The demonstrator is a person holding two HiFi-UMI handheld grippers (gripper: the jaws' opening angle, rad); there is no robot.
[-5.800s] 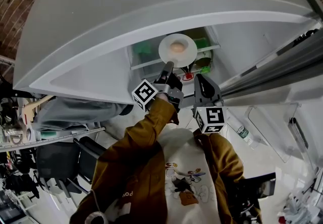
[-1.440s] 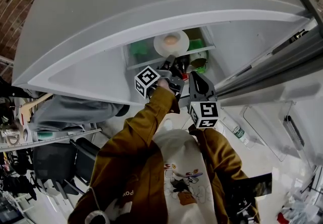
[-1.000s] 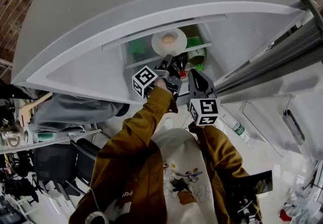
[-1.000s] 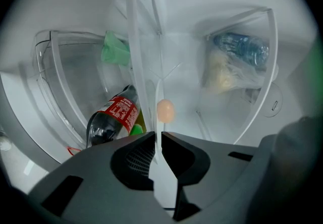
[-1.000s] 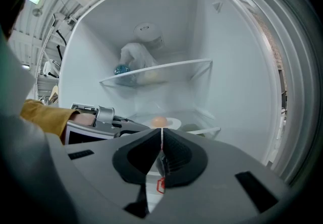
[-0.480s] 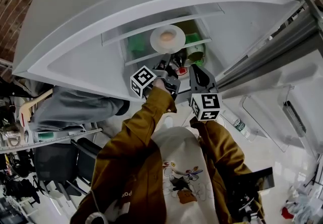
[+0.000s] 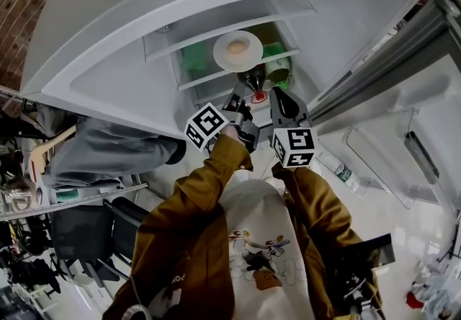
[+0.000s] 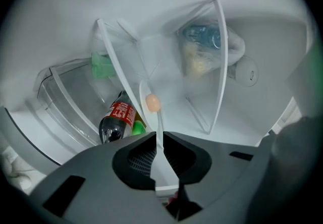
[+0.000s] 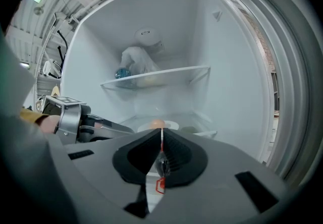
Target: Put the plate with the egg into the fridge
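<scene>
Left gripper (image 8: 159,137) is clamped on the near rim of the plate (image 7: 223,56). Its jaws are narrowed to the thickness of the china, which shows as a thin white edge between them. Right gripper (image 9: 161,135) has its jaws drawn together to a slit with nothing held. It hangs just beside the left one, at the mouth of the fridge (image 9: 222,66).

The plate is inside the open fridge, below the glass shelf (image 9: 166,72) and over a cola bottle (image 8: 116,119). I cannot tell whether it rests on anything yet.

My read on handling: the plate is stiff and fairly light, but glazed and slick. Pinched at a single point on the rim, it will lever against the jaws. A deeper bite on that rim or a second hold opposite would steady it. The egg (image 7: 236,49) sits loose near the middle of the plate. It is round, free to roll and easily cracked, so the plate has to stay level and any set-down should be gentle. I would not grip the egg itself.

Counts:
- one plate
- one egg
- two grippers
- one cola bottle
- one glass shelf, carrying one clear bag of food (image 8: 202,49)
</scene>
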